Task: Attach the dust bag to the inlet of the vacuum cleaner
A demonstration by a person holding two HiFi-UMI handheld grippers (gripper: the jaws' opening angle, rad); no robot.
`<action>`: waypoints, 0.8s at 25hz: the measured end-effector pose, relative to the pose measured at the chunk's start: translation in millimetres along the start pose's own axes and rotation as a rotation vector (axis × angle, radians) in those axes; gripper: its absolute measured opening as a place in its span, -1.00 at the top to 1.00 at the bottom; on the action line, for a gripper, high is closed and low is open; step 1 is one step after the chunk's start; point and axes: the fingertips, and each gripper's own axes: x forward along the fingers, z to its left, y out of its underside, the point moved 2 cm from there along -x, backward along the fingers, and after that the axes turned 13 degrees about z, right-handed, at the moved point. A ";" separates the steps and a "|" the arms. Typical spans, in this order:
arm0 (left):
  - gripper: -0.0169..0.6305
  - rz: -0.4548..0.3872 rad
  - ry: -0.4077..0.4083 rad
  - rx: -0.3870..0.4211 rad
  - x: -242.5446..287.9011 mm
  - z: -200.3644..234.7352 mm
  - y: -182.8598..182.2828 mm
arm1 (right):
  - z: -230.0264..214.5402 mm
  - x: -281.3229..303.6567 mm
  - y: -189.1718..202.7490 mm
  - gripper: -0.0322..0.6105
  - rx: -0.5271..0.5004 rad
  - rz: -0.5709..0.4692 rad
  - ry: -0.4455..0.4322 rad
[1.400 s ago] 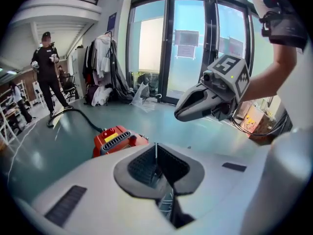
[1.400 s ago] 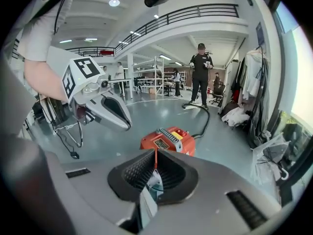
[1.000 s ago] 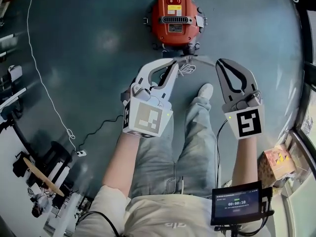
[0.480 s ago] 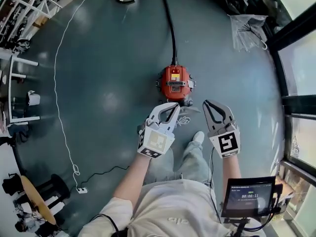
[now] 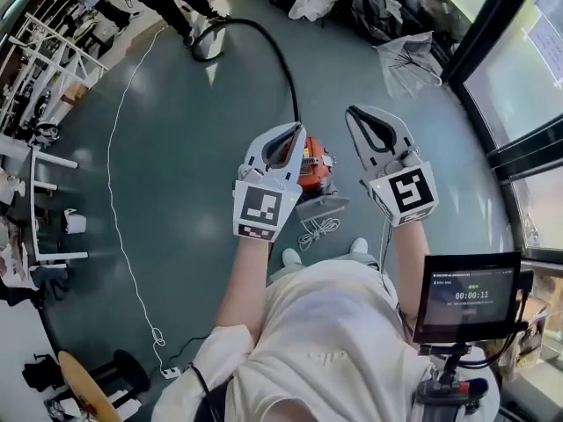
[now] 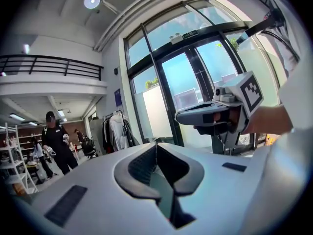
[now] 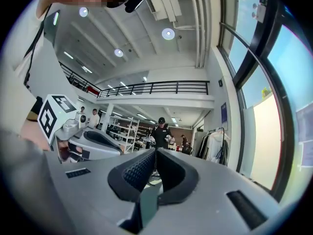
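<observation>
Head view: left tool (image 5: 293, 130) and right tool (image 5: 354, 114) held up side by side, high over the floor (image 5: 176, 148). In each gripper view the jaws are closed tip to tip, with nothing between them. Red vacuum (image 5: 313, 170) sits on the floor below, partly hidden by the left tool. One grey flat piece (image 5: 322, 207) touches its near side; cannot tell whether it is the dust bag.

Bright daylight through tall windows (image 6: 195, 77), ceiling lamps (image 7: 167, 33) glowing; strong fisheye edges.
</observation>
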 end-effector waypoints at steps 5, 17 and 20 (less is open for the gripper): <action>0.91 -0.094 0.036 -0.038 -3.8 -10.0 -30.3 | -11.0 -20.0 -31.4 0.85 -0.038 -0.069 0.027; 0.91 -0.213 0.084 -0.088 -9.8 3.4 -61.0 | -10.7 -23.0 -52.2 0.85 -0.058 -0.109 0.058; 0.91 -0.208 0.085 -0.093 -8.5 3.4 -59.9 | -11.3 -23.2 -51.3 0.85 -0.049 -0.106 0.059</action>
